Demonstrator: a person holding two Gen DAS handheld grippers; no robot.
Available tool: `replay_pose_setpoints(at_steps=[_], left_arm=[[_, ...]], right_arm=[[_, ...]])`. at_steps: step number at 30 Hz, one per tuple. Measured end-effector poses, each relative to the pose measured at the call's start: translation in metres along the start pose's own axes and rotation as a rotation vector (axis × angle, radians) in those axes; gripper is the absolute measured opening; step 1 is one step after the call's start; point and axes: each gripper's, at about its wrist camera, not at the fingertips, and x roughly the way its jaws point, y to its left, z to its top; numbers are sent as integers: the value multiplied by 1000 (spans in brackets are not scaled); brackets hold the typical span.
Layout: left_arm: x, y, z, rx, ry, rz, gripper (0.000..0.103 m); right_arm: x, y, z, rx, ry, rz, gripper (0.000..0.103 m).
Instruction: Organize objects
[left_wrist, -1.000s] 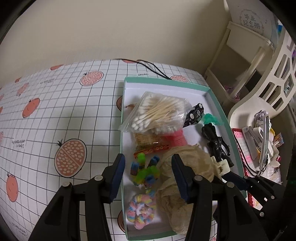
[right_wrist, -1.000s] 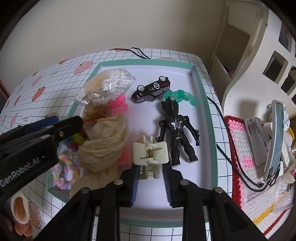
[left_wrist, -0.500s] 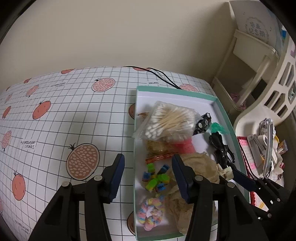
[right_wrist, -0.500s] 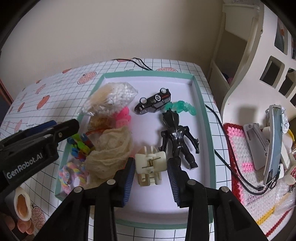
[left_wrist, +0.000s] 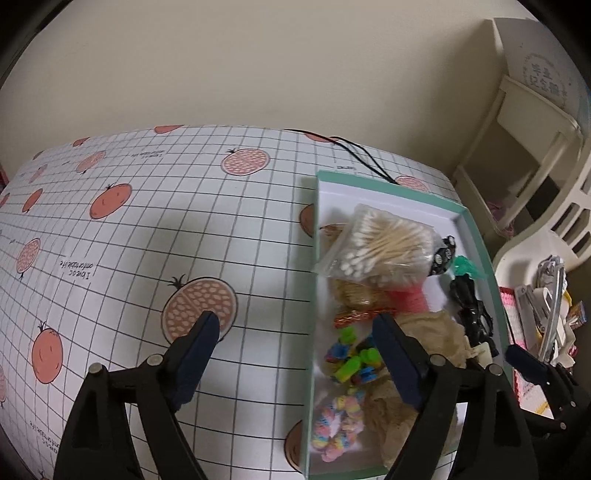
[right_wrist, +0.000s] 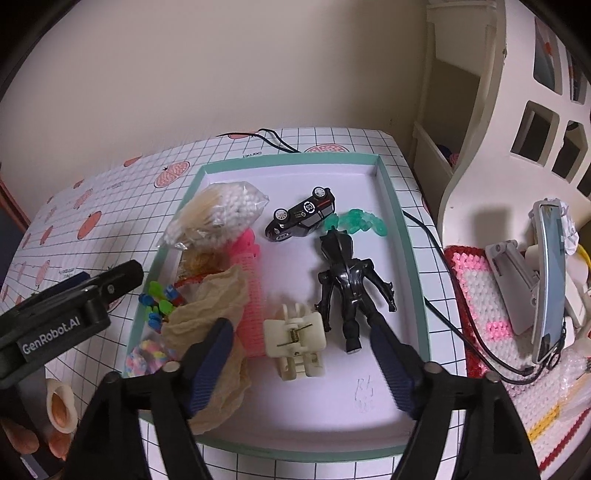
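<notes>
The cream clip (right_wrist: 294, 341) lies flat in the green-rimmed tray (right_wrist: 400, 236), just beside the black figure (right_wrist: 349, 286) and the pink roller (right_wrist: 251, 291). The right tongs (right_wrist: 301, 360) hang spread wide around it (touching nothing). The left tongs (left_wrist: 295, 345), also spread, straddle the tray's left rim over the desk (left_wrist: 147, 229).
</notes>
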Motion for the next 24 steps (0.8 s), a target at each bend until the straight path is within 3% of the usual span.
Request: replay_pose_setpoints(at_steps=[2,7,10,15,24], left_arm=[[1,3,-1,-9,-3,12,93],[3,17,-2,-57,-6,41,94],[4,24,-3,-83,-9,49,103],[4,30,-4,-91,-18,87,103],[1,32,-6,-60,-16,91,103]], right_arm=[[0,0,0,2,-1,2,93],[1,0,-1,3,-2,3,103],[1,-1,-1,6,-5,3,103],[2,-2,-1,11,-11,1,103],[-1,2,1,-1,-26,-7,103]])
